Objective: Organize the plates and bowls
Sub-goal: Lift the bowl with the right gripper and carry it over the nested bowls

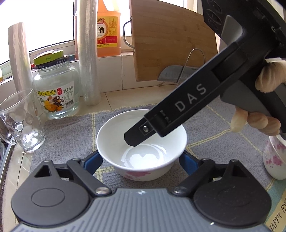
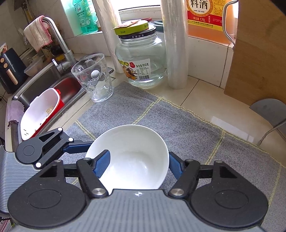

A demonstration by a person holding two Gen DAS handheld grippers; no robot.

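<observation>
A white bowl (image 1: 141,142) with pink flowers on its outside stands on the grey checked mat (image 1: 71,135). My left gripper (image 1: 141,161) is open, its blue fingers on either side of the bowl's near wall. My right gripper (image 2: 139,164) is open around the same bowl (image 2: 132,157): its left finger (image 2: 101,164) is inside the bowl, its right finger (image 2: 174,165) outside the rim. In the left wrist view the right gripper's black finger (image 1: 139,133) reaches down into the bowl. A second flowered bowl (image 1: 275,158) stands at the right edge.
A glass mug (image 2: 93,76), a glass jar (image 2: 141,62), rolls of film (image 2: 176,44) and an orange bottle (image 2: 207,16) stand behind the mat. A wooden board (image 1: 171,37) and a cleaver (image 1: 178,75) are at the right. A sink (image 2: 46,92) lies at the left.
</observation>
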